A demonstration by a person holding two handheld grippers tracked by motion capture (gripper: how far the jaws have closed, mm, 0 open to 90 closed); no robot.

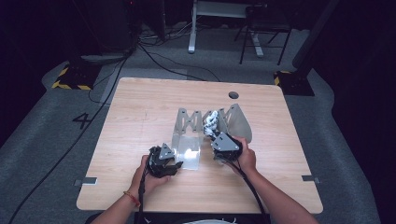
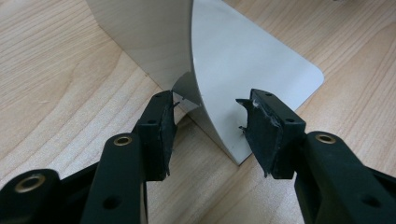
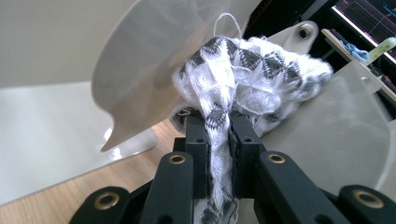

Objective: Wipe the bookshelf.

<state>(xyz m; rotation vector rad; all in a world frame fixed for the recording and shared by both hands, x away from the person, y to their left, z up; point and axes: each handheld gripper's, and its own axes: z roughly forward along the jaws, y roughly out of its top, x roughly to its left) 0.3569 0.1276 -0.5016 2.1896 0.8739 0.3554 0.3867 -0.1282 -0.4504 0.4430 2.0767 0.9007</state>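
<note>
On the wooden surface (image 1: 140, 116), a metal rack (image 1: 189, 128) is stood. A black-and-white cloth (image 3: 243, 74) is clamped in the right gripper's (image 3: 218, 128) jaws between its plates. The left gripper's (image 2: 210, 126) jaws are held apart astride a plate's corner.

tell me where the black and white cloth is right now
The black and white cloth is pinched in the right tool, right of centre in the high view, between the upright plates of the metal rack.
</note>
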